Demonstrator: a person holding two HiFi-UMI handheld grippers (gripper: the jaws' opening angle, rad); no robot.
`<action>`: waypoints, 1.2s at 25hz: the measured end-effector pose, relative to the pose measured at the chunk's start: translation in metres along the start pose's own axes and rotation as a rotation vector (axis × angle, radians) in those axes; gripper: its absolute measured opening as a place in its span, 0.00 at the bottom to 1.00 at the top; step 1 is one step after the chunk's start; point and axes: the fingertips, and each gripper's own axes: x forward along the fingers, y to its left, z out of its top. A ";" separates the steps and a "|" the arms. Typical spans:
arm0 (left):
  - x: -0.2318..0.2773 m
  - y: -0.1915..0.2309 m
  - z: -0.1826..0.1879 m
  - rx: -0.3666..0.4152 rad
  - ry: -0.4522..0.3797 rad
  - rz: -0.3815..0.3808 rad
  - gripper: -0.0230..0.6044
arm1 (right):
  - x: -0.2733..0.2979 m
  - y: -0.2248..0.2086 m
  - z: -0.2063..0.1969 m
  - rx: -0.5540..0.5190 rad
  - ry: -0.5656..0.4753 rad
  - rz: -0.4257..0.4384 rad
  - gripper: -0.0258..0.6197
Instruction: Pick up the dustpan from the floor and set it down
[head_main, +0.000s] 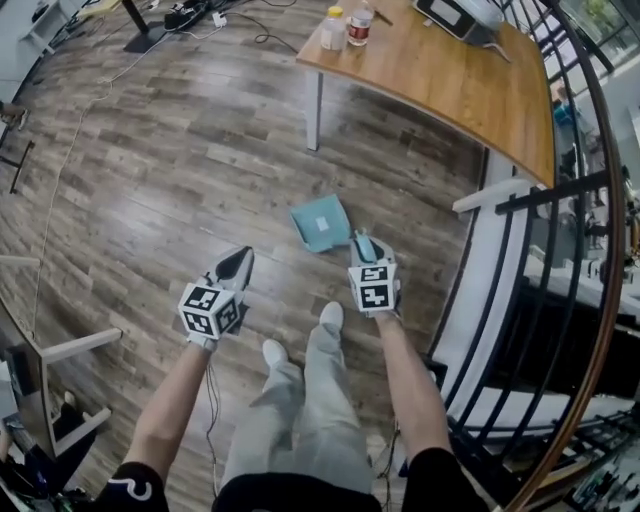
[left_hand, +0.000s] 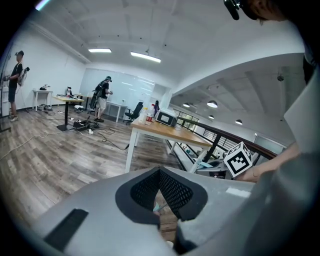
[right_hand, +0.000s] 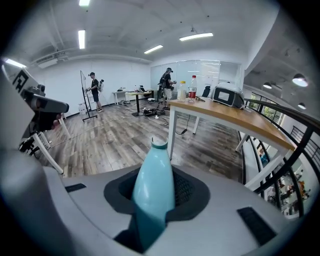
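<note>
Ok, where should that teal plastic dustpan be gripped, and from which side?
Grip the teal plastic dustpan by its tapered handle, coming from the rear, opposite its wide flat end. Only the handle is narrow enough to fit between jaws. The right gripper holds it that way.

Dustpan (head_main: 320, 222) ahead of shoes (head_main: 331, 315), table (head_main: 440, 70) behind it; railing (head_main: 560, 190) at right

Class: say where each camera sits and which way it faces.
Head view: on the person's head, looking steeply down at the floor; forearms, legs, left gripper and right gripper show.
Left gripper view: on that gripper, facing along its shut jaws towards the table; right forearm shows.
Right gripper view: on that gripper, along jaws clamping the dustpan handle.
Shared: all three show the table.
</note>
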 end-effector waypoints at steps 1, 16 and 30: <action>0.002 0.004 -0.005 -0.007 0.002 0.003 0.03 | 0.007 0.002 -0.004 -0.004 0.004 0.004 0.18; 0.011 0.049 -0.060 -0.069 0.026 0.045 0.03 | 0.074 0.034 -0.059 -0.011 0.052 0.002 0.18; 0.017 0.043 -0.053 -0.093 0.014 0.038 0.03 | 0.076 0.054 -0.080 -0.027 0.078 0.004 0.21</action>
